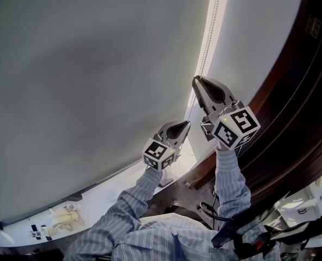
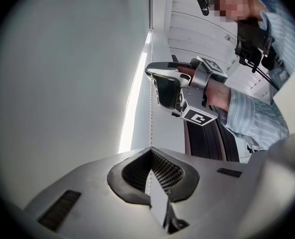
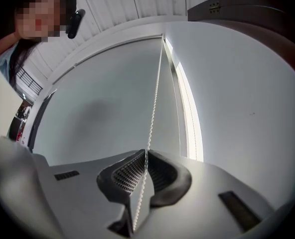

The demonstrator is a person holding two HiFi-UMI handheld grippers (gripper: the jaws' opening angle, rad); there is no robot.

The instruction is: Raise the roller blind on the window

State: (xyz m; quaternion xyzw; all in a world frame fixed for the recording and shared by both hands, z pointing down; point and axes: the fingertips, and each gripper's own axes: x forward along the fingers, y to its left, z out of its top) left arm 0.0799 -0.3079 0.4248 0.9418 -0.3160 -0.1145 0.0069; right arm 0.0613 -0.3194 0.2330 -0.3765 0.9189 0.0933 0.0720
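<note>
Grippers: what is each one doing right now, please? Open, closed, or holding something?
Left gripper: closed on the bead chain.
Right gripper: closed on the same bead chain, higher up.

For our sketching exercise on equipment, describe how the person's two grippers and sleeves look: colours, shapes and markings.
The left gripper and the right gripper both have pale grey shells that taper like beaks, with dark, textured pads inside. Each carries a white cube printed with black square markers. The sleeves are light blue with fine white stripes.
</note>
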